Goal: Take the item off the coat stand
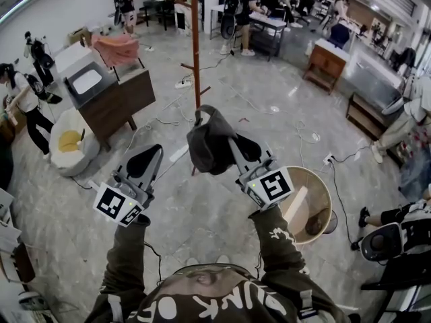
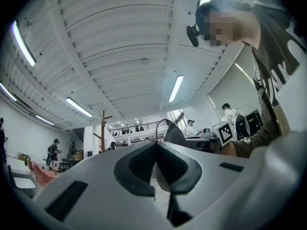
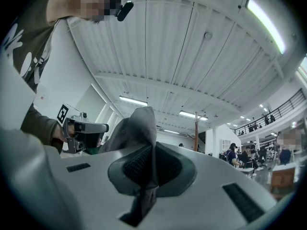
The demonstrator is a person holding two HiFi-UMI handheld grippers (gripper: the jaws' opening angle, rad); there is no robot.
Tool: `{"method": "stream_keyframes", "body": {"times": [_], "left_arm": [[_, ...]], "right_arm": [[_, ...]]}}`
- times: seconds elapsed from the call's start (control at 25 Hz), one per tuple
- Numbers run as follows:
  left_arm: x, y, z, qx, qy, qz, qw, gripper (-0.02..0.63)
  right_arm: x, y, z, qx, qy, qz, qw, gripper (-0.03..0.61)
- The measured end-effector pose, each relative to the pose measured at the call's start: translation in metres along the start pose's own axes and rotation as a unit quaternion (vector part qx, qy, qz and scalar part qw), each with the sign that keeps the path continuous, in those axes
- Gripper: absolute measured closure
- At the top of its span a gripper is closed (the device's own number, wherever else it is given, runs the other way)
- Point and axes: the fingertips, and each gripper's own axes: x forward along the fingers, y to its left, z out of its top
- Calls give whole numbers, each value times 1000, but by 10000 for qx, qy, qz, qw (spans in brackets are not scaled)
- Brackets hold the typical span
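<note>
Coat stand (image 1: 196, 46), top cut off

An olive-brown sweatshirt (image 1: 222, 296) w/ large white lettering (image 1: 202, 307) across the chest is worn, long sleeves (image 1: 126, 261) incl.; a small white mark (image 1: 279, 234) is printed on the R sleeve. The left gripper (image 1: 152, 149) & right gripper (image 1: 229, 138) are moulded in light grey plastic w/ dark ribbed pads (image 3: 136, 166), each fitted w/ a white cube (image 1: 118, 204) of black square markers.
</note>
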Motion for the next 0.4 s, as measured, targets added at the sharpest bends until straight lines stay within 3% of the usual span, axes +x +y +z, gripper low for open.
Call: {"method": "stream_keyframes", "body": {"times": [0.4], "left_arm": [[-4, -1, 4, -12, -28, 2, 10000, 609]], "right_arm": [[-1, 4, 4, 3, 23, -14, 10000, 565]]}}
